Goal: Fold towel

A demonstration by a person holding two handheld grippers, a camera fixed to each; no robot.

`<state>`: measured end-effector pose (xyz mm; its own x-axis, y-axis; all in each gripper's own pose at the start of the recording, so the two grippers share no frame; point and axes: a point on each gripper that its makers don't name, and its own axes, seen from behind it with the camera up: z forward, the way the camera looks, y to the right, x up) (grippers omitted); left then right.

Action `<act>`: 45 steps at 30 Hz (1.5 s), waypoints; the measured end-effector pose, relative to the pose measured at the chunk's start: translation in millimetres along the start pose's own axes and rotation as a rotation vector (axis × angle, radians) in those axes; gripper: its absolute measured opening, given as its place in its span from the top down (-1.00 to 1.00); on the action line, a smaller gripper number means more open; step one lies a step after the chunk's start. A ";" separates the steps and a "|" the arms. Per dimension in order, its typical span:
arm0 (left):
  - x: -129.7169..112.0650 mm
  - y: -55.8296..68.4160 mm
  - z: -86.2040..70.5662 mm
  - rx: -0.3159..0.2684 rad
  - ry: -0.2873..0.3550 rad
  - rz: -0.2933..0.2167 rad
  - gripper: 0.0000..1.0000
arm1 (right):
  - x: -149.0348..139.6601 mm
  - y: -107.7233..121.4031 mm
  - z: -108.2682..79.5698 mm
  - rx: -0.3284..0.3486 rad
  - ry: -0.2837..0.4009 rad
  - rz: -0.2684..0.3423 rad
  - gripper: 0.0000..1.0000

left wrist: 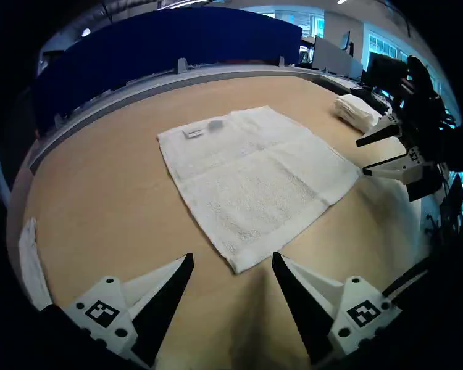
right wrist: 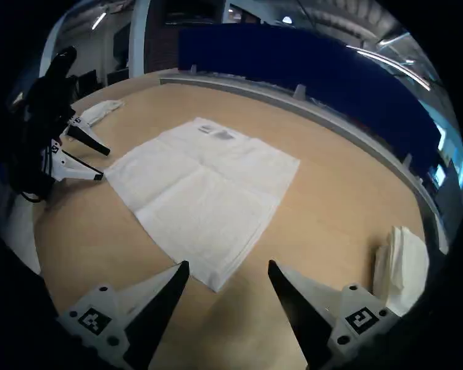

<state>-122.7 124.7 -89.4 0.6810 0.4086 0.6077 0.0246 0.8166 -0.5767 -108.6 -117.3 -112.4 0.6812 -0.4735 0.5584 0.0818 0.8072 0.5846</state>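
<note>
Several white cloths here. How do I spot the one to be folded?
On the wooden table before the blue partition, the towel lies spread flat in the middle. Unlike the folded stack near the edge, it is one open sheet with a small tag.

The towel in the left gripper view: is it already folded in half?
No, the towel lies spread open and flat on the table, with only crease lines across it.

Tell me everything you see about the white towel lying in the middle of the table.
The white towel looks like terry cloth. It is roughly square and is spread flat on the wooden table. Faint crease lines cross it, a hemmed band runs along its edges, and a small label sits near one far edge. Nothing grips it.
</note>
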 end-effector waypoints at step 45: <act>-5.6 7.9 6.0 0.026 -0.068 0.021 0.20 | -20.3 -19.5 11.3 0.095 -0.053 0.034 0.28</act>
<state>-130.7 131.3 -94.1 0.6300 0.4517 0.6317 -0.0087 0.8175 -0.5759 -132.3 -127.4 -128.5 0.6429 -0.4663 0.6077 -0.0119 0.7872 0.6166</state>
